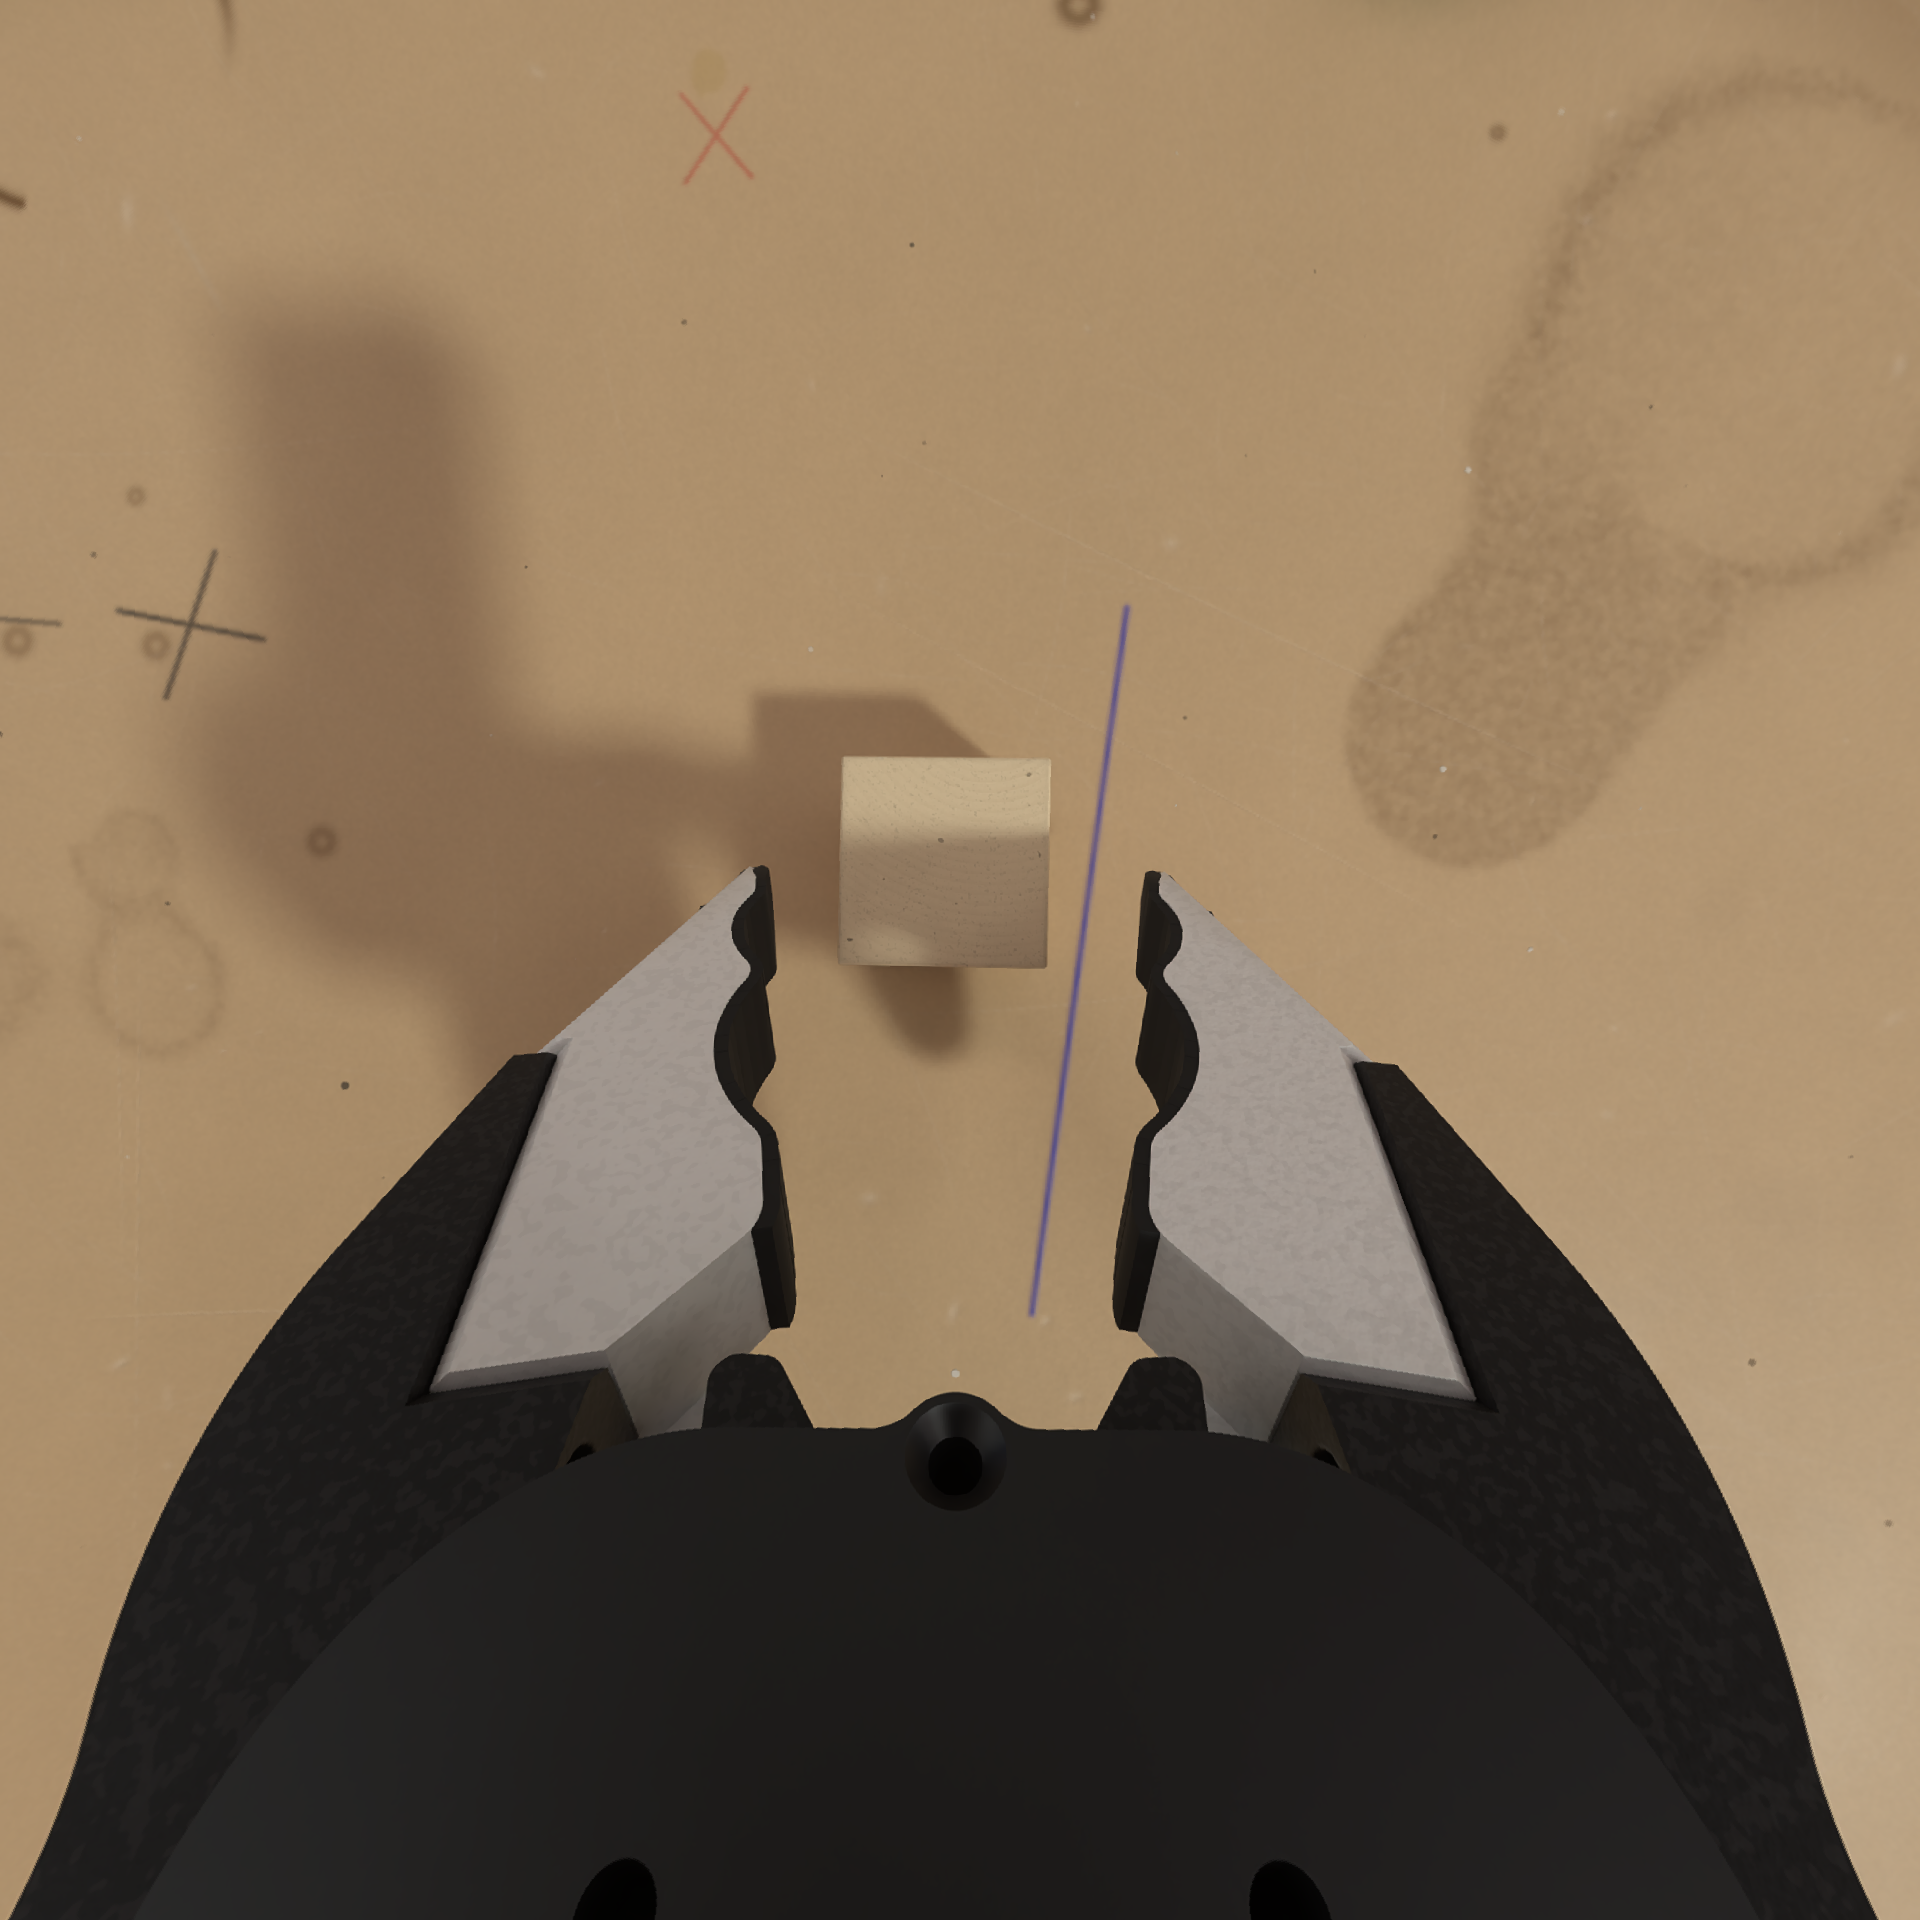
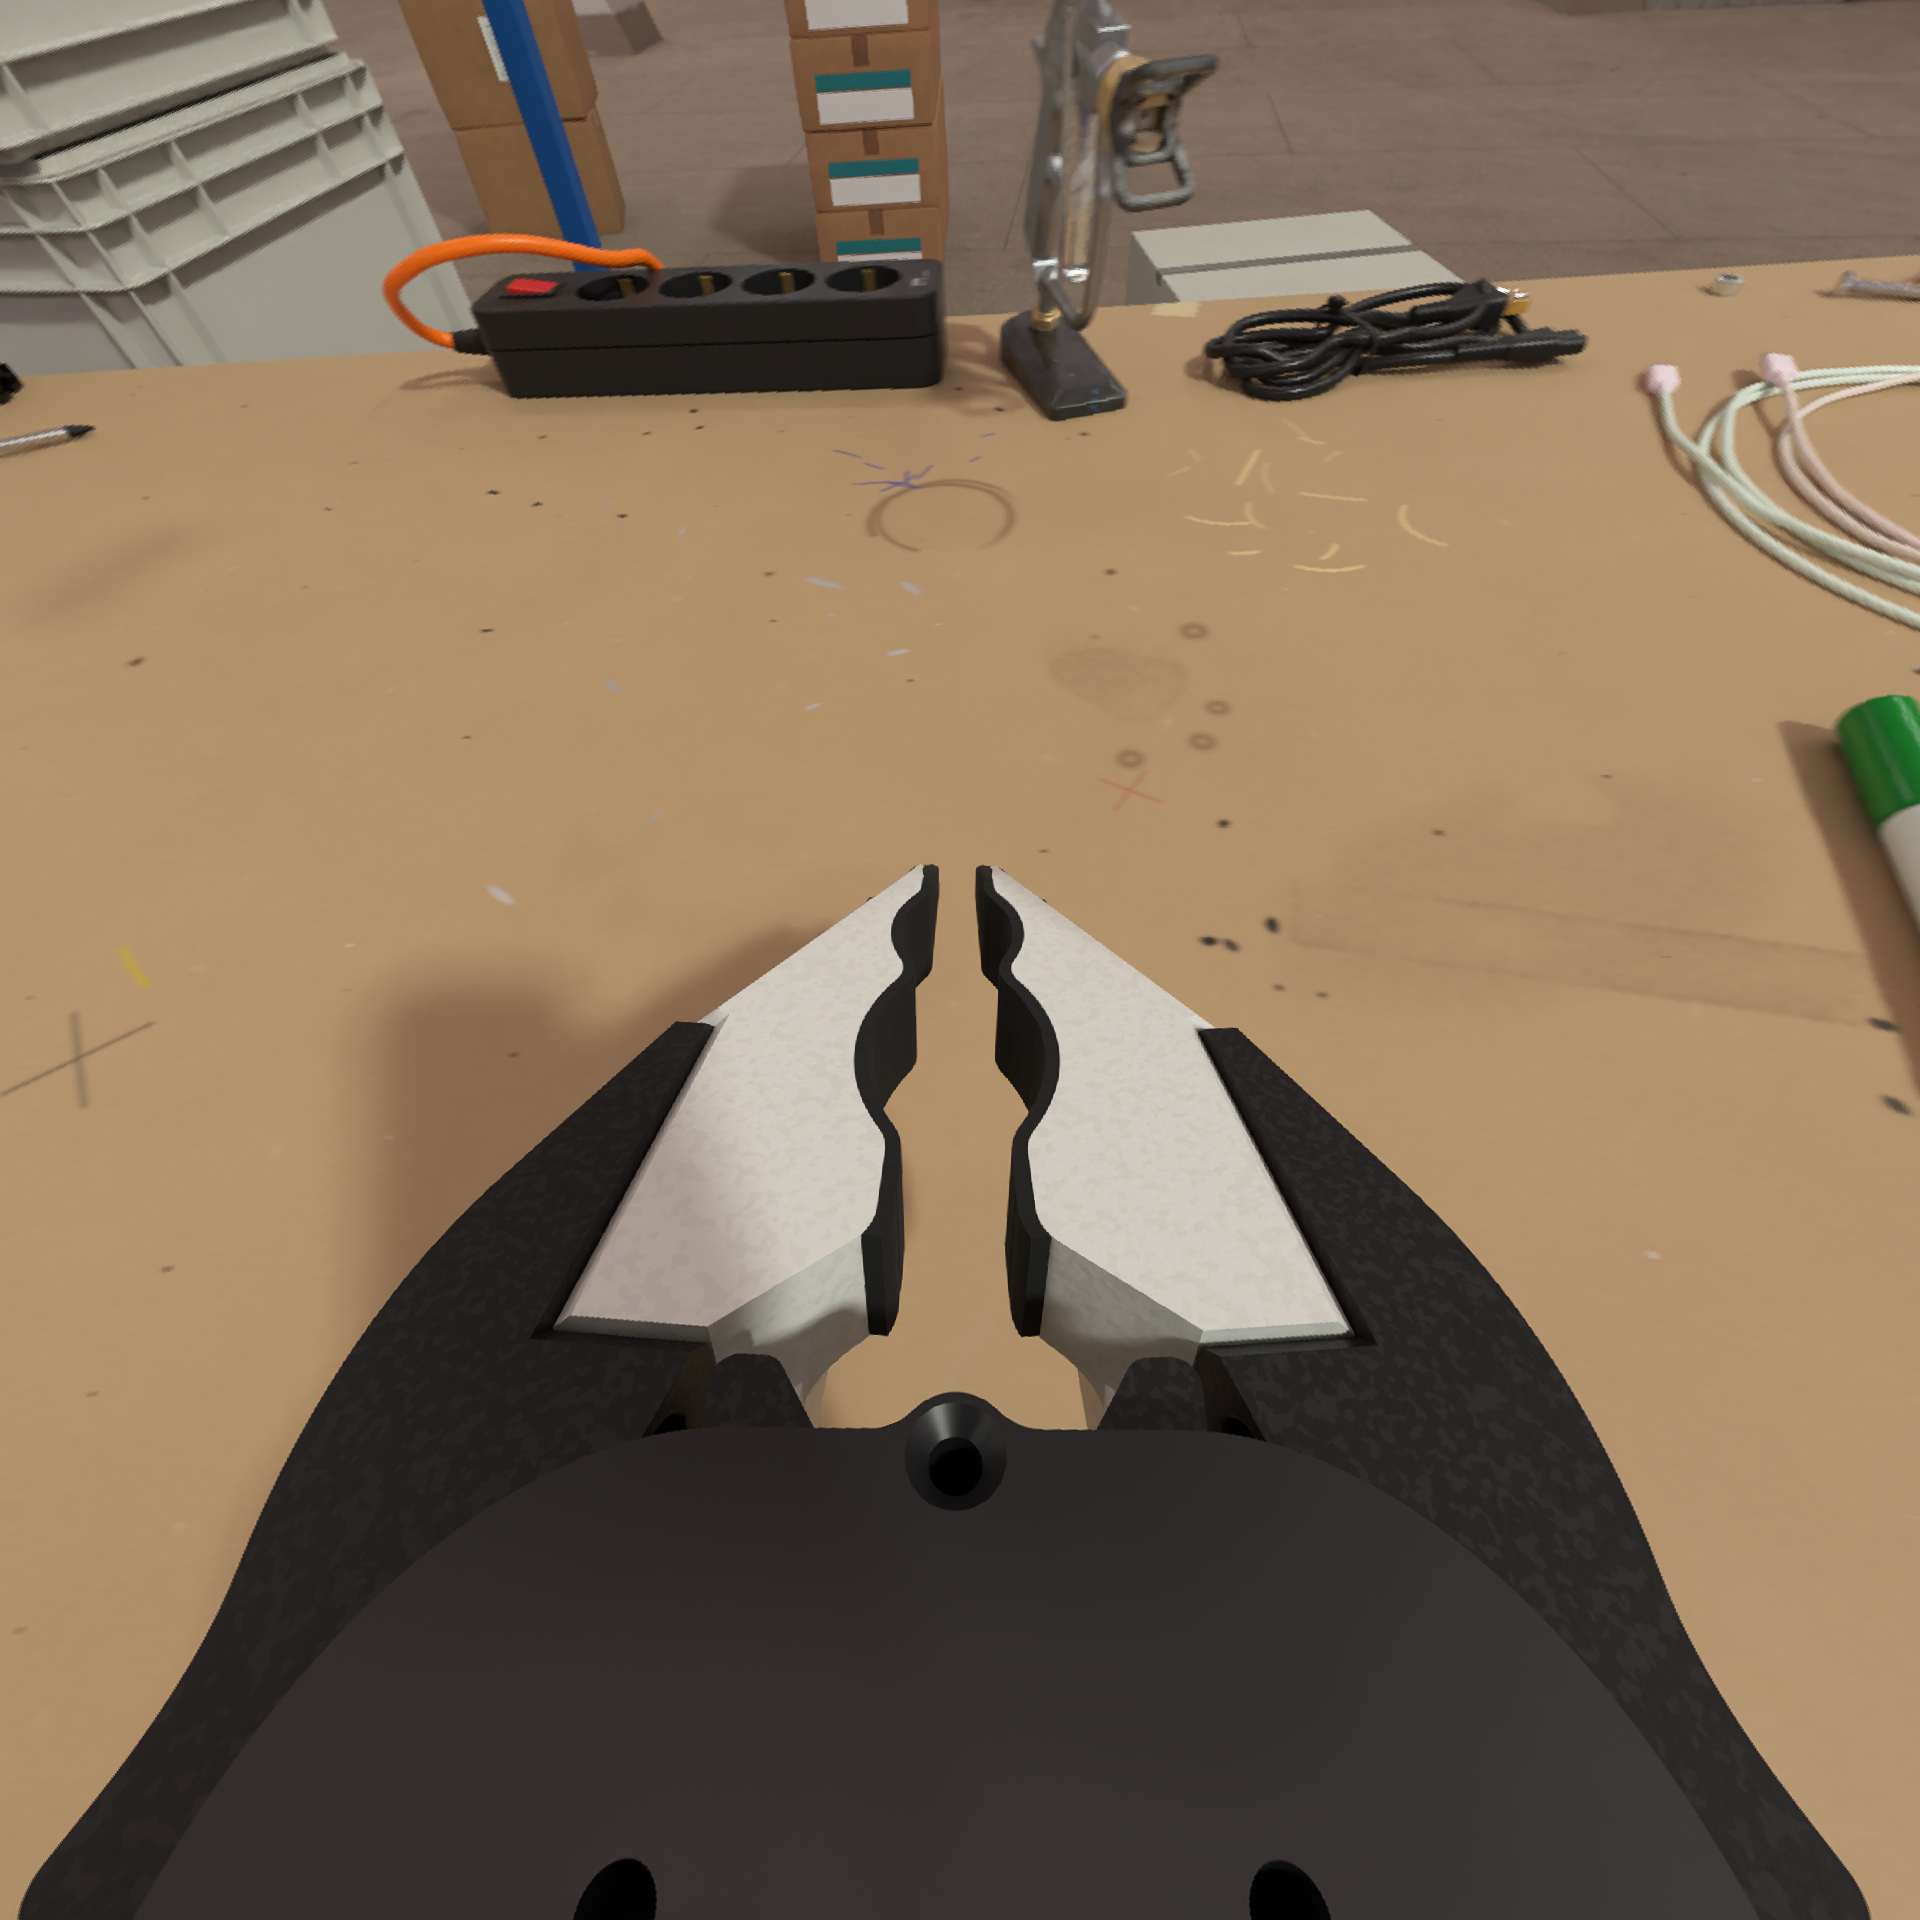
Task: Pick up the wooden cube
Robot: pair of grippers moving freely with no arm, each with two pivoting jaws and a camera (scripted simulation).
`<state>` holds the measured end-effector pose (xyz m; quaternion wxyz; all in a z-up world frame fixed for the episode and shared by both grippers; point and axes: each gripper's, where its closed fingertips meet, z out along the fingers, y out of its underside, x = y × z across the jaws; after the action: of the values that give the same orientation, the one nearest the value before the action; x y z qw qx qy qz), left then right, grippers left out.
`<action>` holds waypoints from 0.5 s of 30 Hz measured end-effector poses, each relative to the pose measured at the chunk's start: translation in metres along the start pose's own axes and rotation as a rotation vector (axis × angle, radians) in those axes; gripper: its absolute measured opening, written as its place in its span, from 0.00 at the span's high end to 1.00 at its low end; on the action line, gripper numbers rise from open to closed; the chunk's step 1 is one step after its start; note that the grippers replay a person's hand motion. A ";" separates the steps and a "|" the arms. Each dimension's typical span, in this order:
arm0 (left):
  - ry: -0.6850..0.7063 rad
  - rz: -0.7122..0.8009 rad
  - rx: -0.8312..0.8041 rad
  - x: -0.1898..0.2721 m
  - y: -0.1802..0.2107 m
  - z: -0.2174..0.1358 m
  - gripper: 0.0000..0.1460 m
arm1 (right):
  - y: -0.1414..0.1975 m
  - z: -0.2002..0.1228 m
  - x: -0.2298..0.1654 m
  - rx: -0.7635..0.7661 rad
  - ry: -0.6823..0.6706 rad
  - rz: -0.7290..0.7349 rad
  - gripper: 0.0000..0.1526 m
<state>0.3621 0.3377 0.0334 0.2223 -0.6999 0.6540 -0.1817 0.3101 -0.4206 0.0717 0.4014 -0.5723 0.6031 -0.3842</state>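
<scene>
Your left gripper (image 1: 954,878) stands wide, its jaws spread and holding nothing, pointed down at the tan table (image 1: 1351,1039). Just ahead of the fingertips (image 1: 756,894), in line with the gap and a little toward your left finger, sits the wooden cube (image 1: 943,862); neither finger touches it, and whether it lies between the tips or just past them you cannot tell from this angle. The cube rests flat on the table, pale and square-edged, casting a shadow up and to the left. A thin blue line (image 1: 1081,956) drawn on the table runs just beside the cube's right edge and passes between the fingers. A red cross mark (image 1: 716,135) lies well beyond the cube, and a dark cross mark (image 1: 189,623) sits off to the left.

Your right gripper (image 2: 956,878) is drawn narrow, only a slim gap between its tips, with nothing in it. It faces across the table toward a black power strip (image 2: 717,322) with an orange cable (image 2: 488,260) at the far edge. A coiled black cable (image 2: 1382,338) lies to the right of that, and a green marker (image 2: 1886,769) is at the right edge.
</scene>
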 end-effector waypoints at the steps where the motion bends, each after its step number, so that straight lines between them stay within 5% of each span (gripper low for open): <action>1: -0.004 0.008 -0.006 0.000 0.001 0.000 0.52 | 0.000 0.000 0.008 0.001 0.004 0.001 0.97; 6: 0.012 0.009 -0.003 0.002 0.000 0.002 0.52 | -0.003 0.001 0.038 0.046 0.003 0.125 0.97; 9: 0.015 0.010 -0.014 0.001 0.003 0.005 0.52 | -0.005 0.000 0.045 0.048 0.054 0.078 0.95; 12: 0.011 0.015 -0.024 0.000 0.005 0.009 0.52 | -0.024 -0.013 0.048 0.106 0.166 0.002 0.75; 15: -0.007 0.024 0.000 -0.001 0.003 0.010 0.56 | -0.062 -0.042 0.033 0.231 0.259 -0.030 0.70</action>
<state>0.3649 0.3396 0.0230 0.2269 -0.6925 0.6616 -0.1766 0.2939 -0.4566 0.1437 0.3777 -0.4771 0.5931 -0.5273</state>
